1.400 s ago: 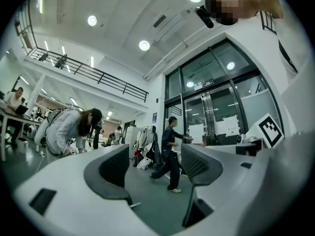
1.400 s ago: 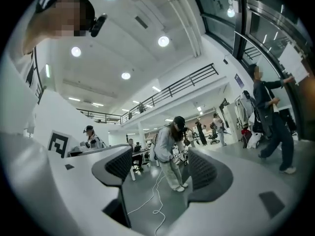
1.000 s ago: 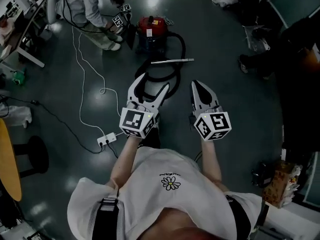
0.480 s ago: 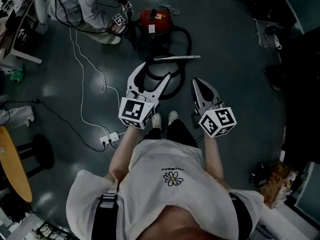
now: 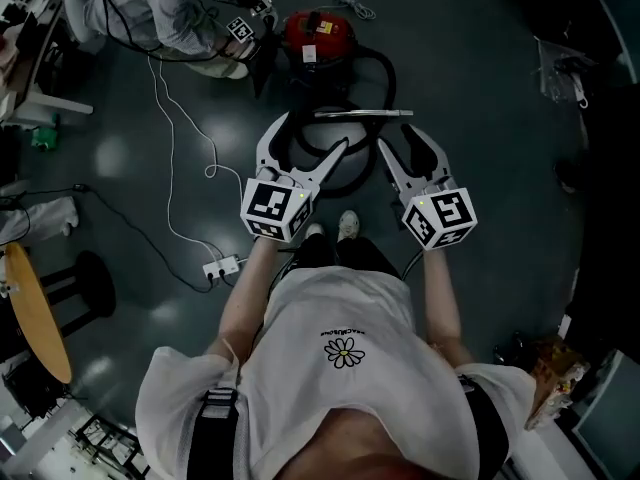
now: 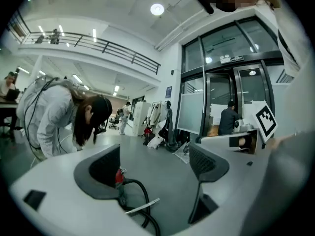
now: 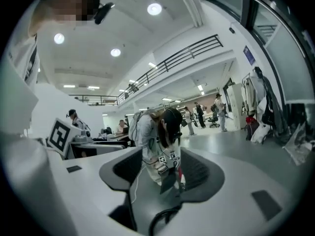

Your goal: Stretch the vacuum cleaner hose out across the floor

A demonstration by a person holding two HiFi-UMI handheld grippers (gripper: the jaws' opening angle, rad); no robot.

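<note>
A red vacuum cleaner (image 5: pixel 318 36) stands on the dark floor ahead of me. Its black hose (image 5: pixel 384 68) lies in a loop, with a silver wand (image 5: pixel 362 114) across it. In the left gripper view, the vacuum (image 6: pixel 119 177), hose (image 6: pixel 143 200) and wand (image 6: pixel 142 206) show low between the jaws, far off. My left gripper (image 5: pixel 305 143) is open and empty above the loop; its jaws have just been opening. My right gripper (image 5: pixel 405 144) is also open and empty, its jaws just opened from shut. A hose bend (image 7: pixel 162 219) shows below the right gripper (image 7: pixel 162 173).
A person (image 5: pixel 160 8) bends over beside the vacuum, holding marker-tagged grippers. A white cable (image 5: pixel 170 148) runs to a power strip (image 5: pixel 222 266) on the left. A round wooden table (image 5: pixel 35 313) and a stool (image 5: pixel 85 288) stand far left. My shoes (image 5: pixel 330 230) are below the grippers.
Both grippers have moved forward, toward the hose loop and wand. The right jaws went from shut to open, and the left jaws spread wider.
</note>
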